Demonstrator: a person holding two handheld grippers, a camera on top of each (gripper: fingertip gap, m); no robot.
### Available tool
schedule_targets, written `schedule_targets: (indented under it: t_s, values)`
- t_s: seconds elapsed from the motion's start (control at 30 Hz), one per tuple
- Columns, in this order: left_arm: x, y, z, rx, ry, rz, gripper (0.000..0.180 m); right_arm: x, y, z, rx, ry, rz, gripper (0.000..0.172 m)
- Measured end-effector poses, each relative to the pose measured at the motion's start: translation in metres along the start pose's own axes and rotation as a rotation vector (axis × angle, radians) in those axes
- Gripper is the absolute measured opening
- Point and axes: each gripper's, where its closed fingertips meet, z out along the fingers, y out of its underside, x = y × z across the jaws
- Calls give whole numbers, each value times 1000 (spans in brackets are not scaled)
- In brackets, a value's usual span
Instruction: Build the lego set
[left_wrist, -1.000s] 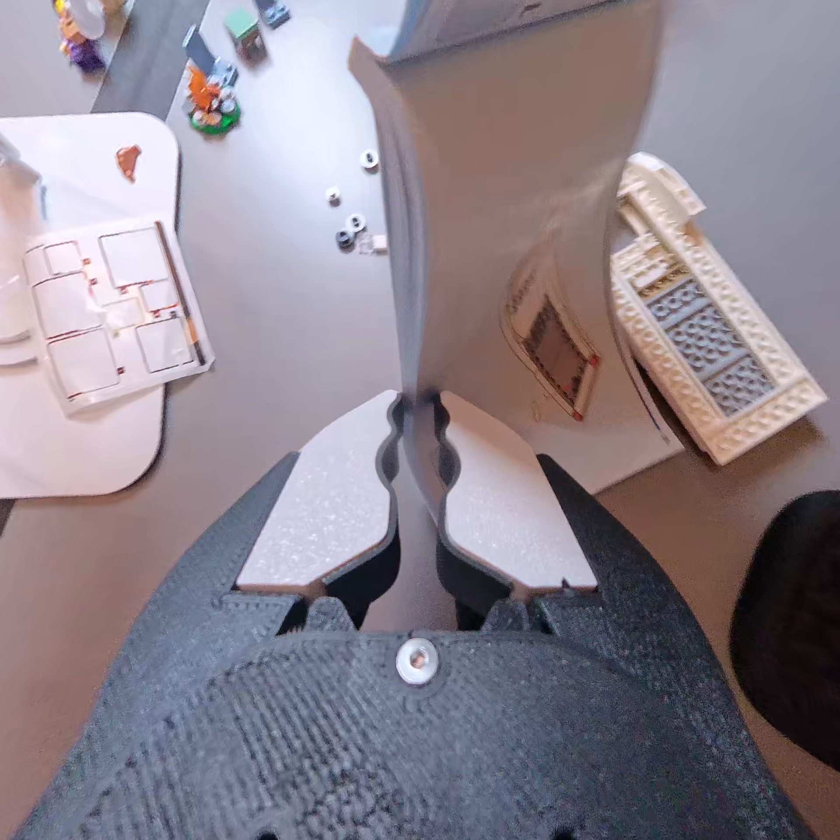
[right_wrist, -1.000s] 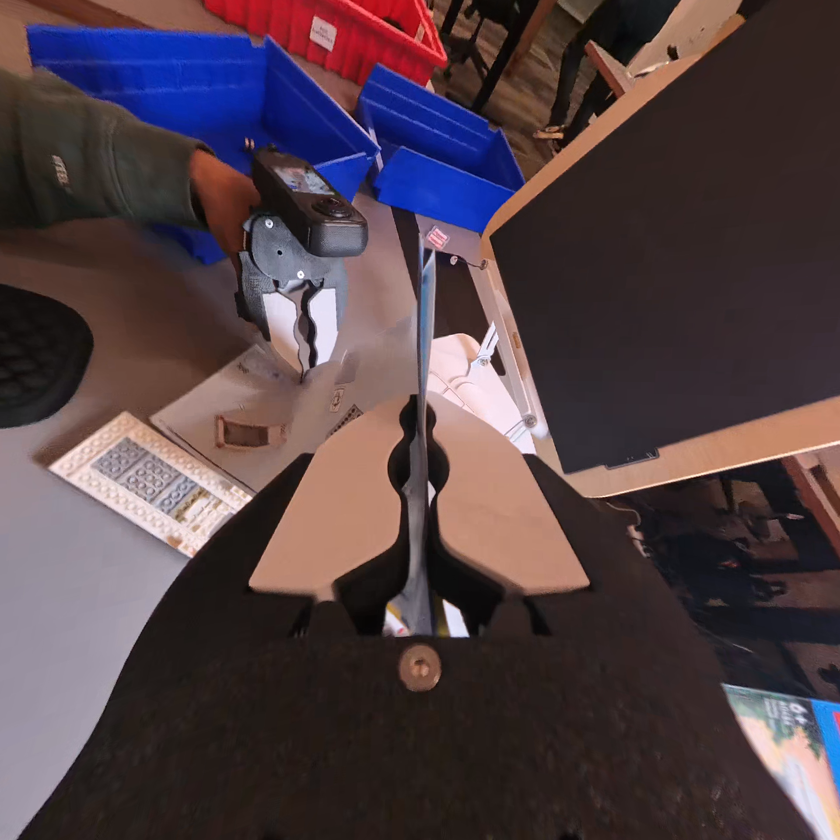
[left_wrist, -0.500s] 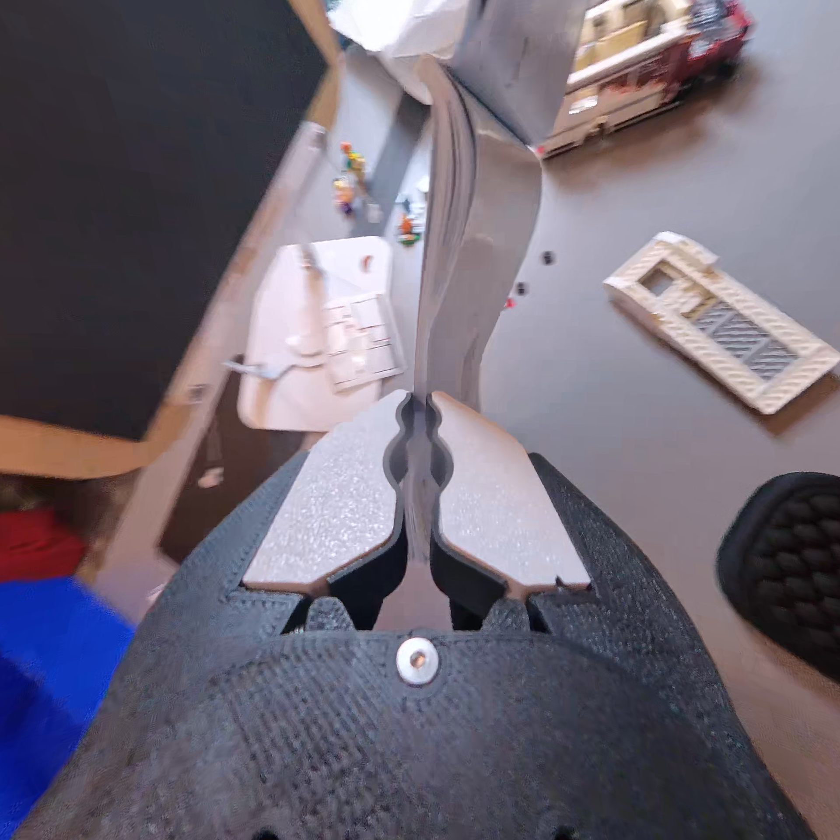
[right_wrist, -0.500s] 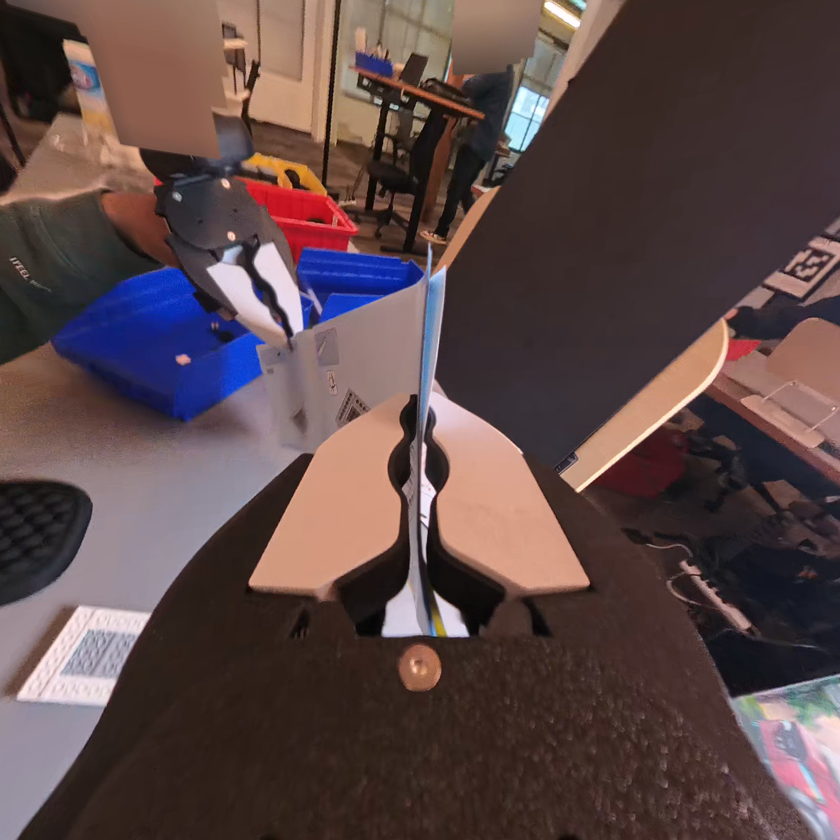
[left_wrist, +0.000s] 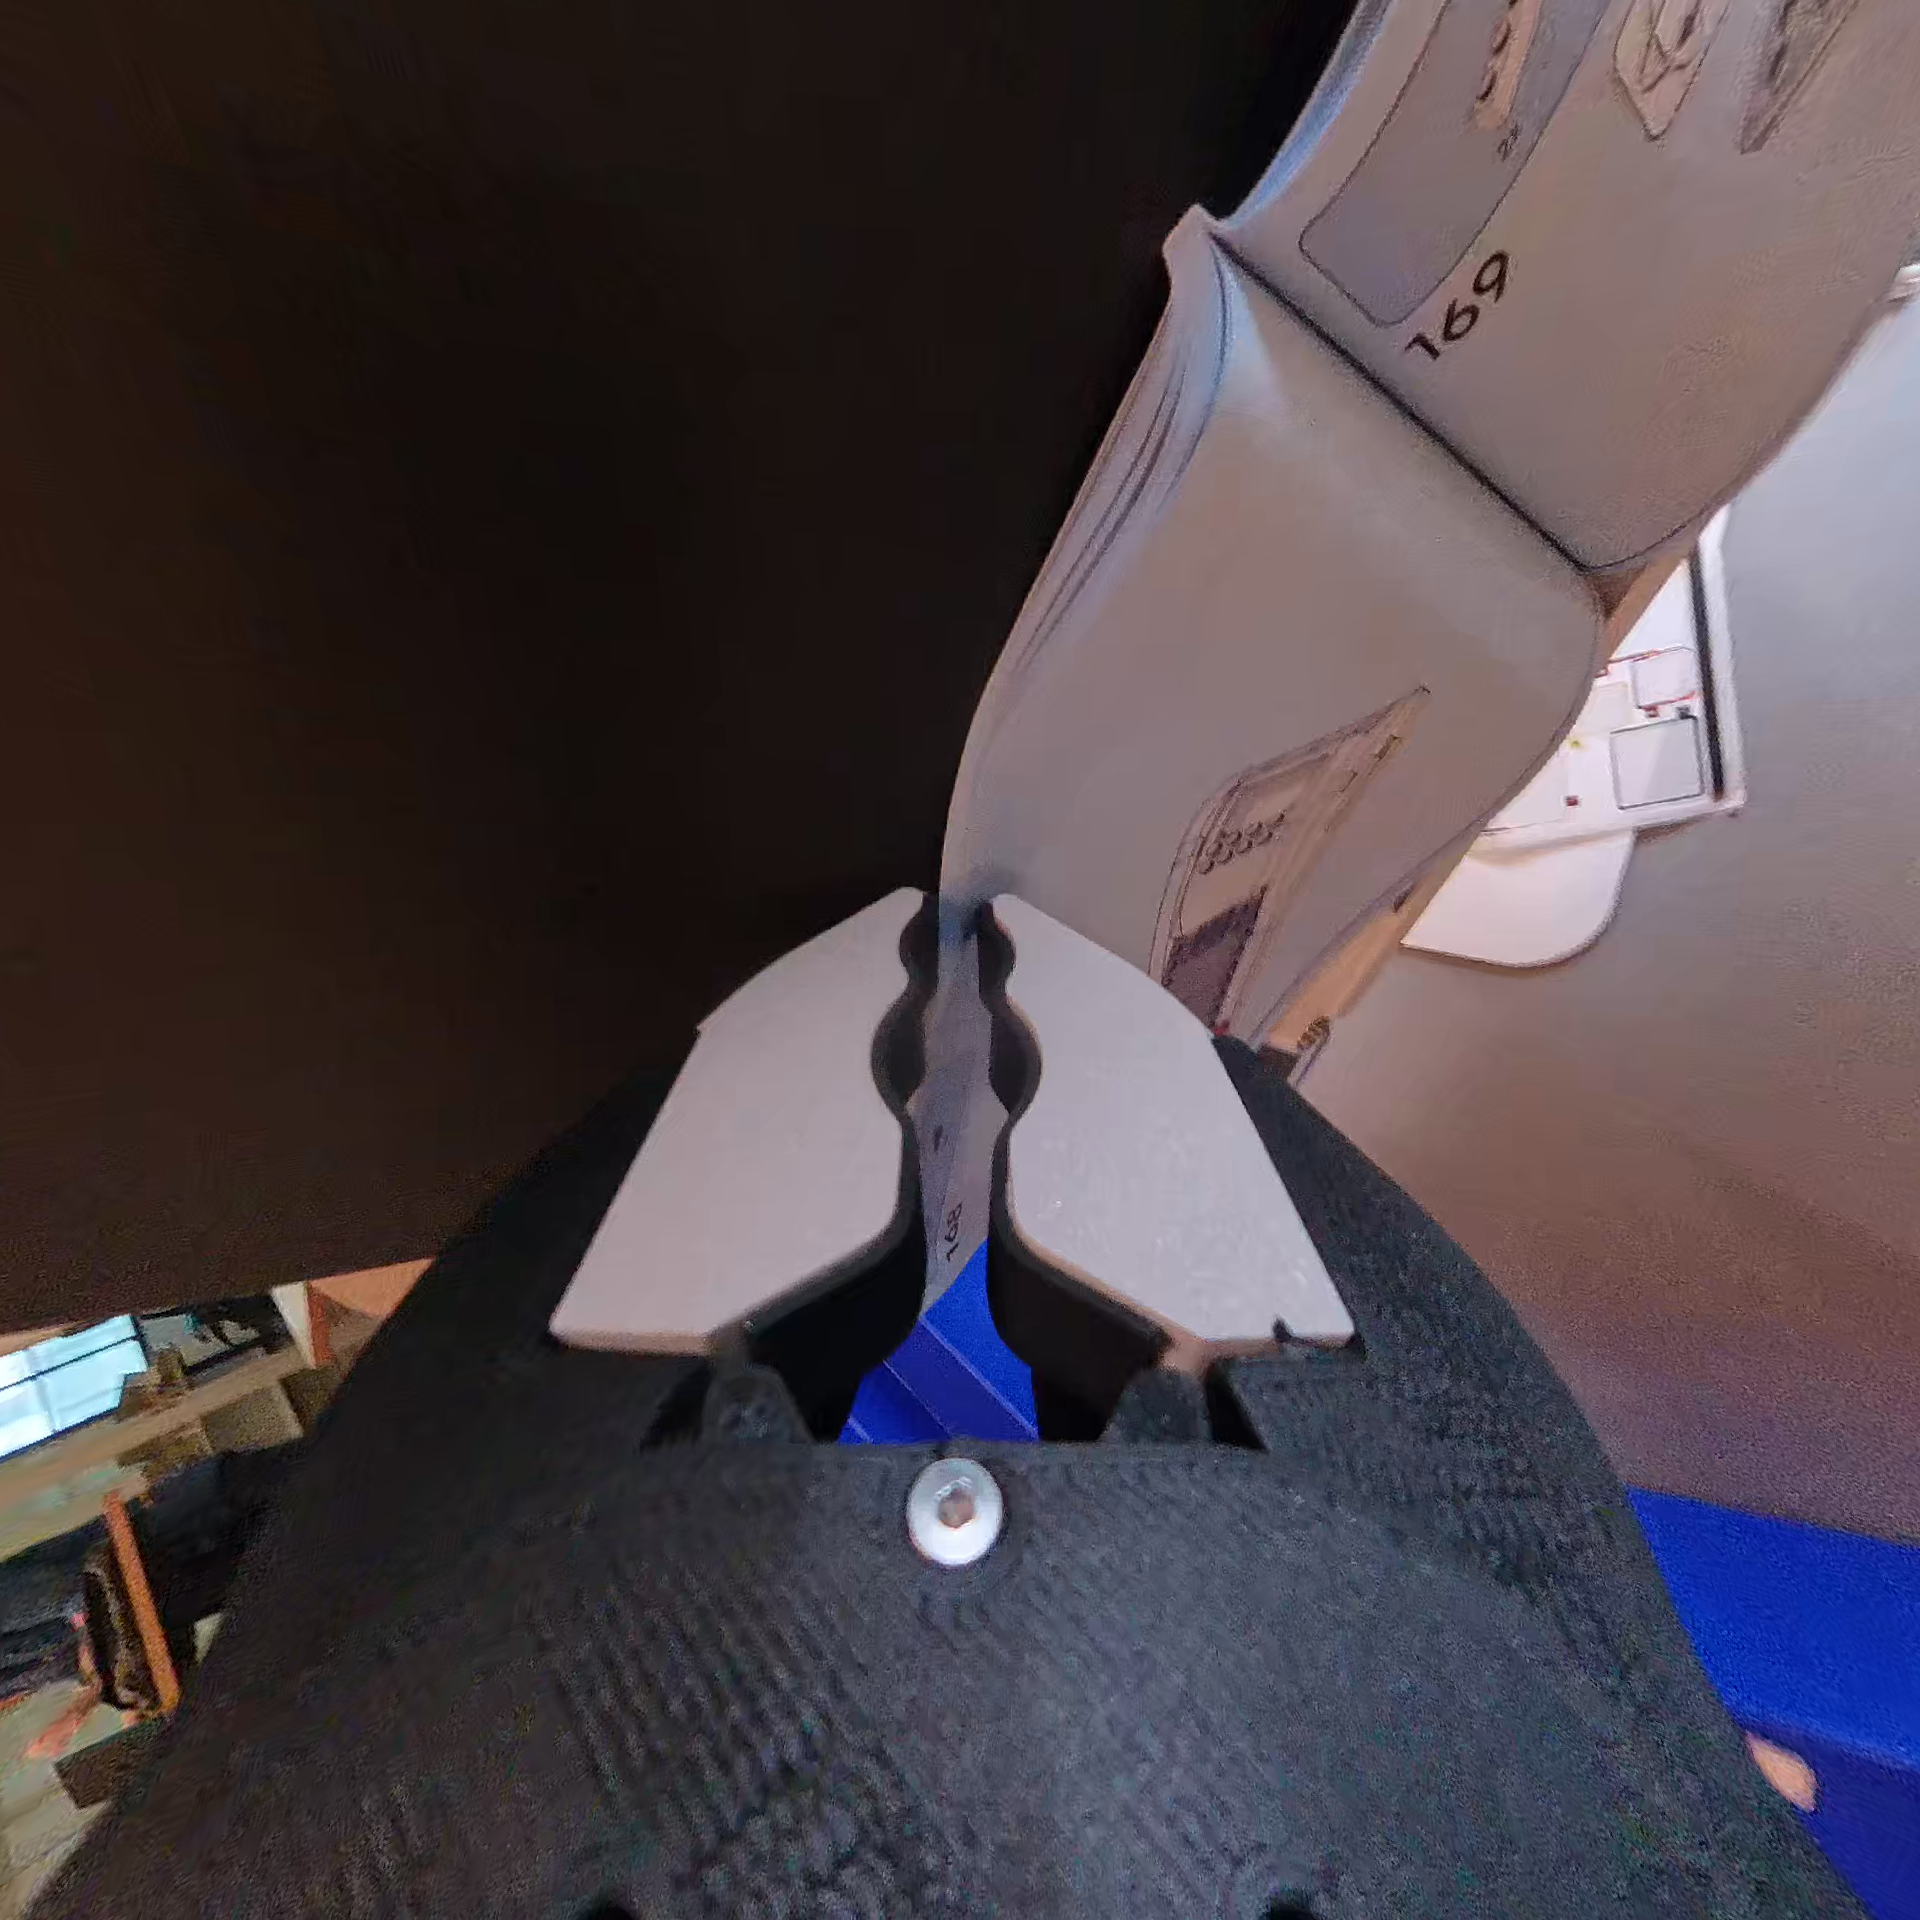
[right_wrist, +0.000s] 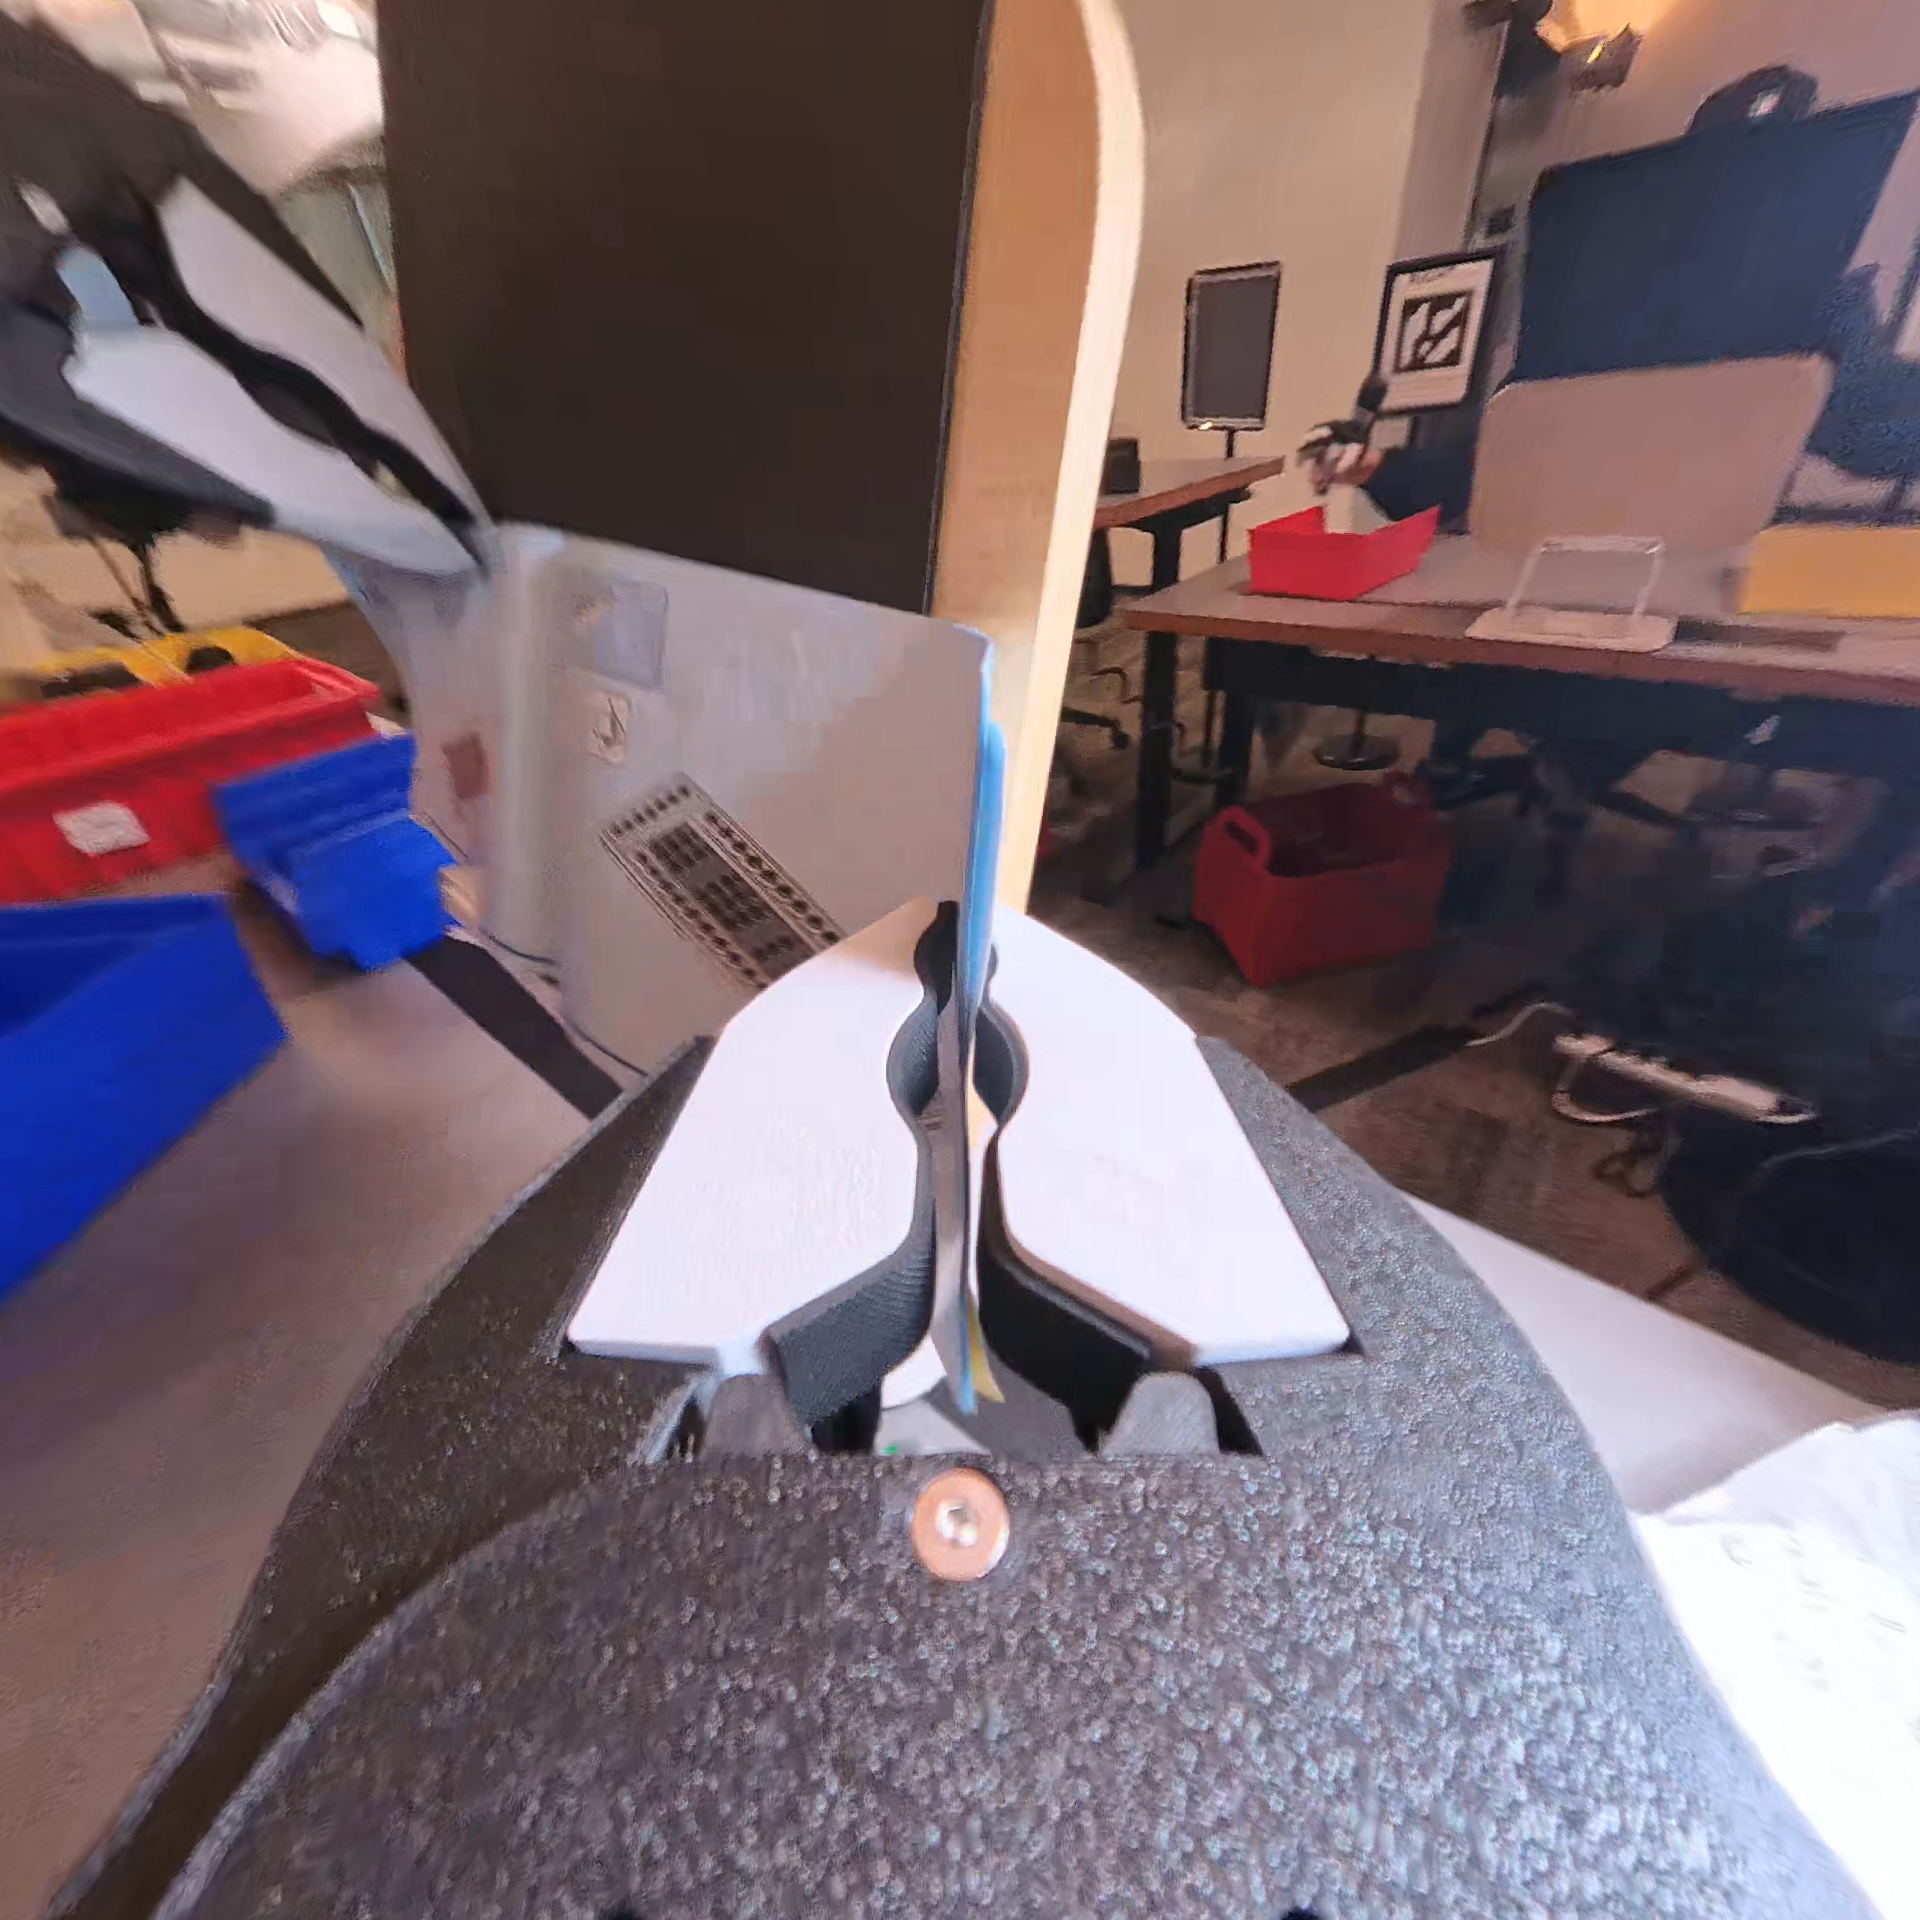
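Both grippers hold one open instruction booklet up in the air. My left gripper is shut on the corner of its grey printed pages, which curve up and to the right. My right gripper is shut on the other side of the booklet, its blue cover edge running up from between the pads. The left gripper also shows in the right wrist view at the upper left, pinching the booklet's far corner.
A dark board with a light wooden edge stands right behind the booklet and fills the left of the left wrist view. Blue bins and a red bin lie at the left. A white tray lies on the grey table. Left tips to right tips: about 25 cm.
Both grippers have lifted and swung the booklet up from the table. The views turned from the tabletop toward the dark board and the room. Both grasps held throughout.
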Motion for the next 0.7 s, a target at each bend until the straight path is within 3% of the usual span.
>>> schedule_targets:
  t_s: [0.3,0.53,0.7]
  values:
    - [-4,-7,0,172,-289,27,15,13,8,8,-10,124,-218,1]
    - [5,-8,-10,235,-360,-18,15,39,4,37,-69,159,-236,1]
    - [11,-5,-14,260,-398,-5,14,39,-4,37,-45,129,-206,1]
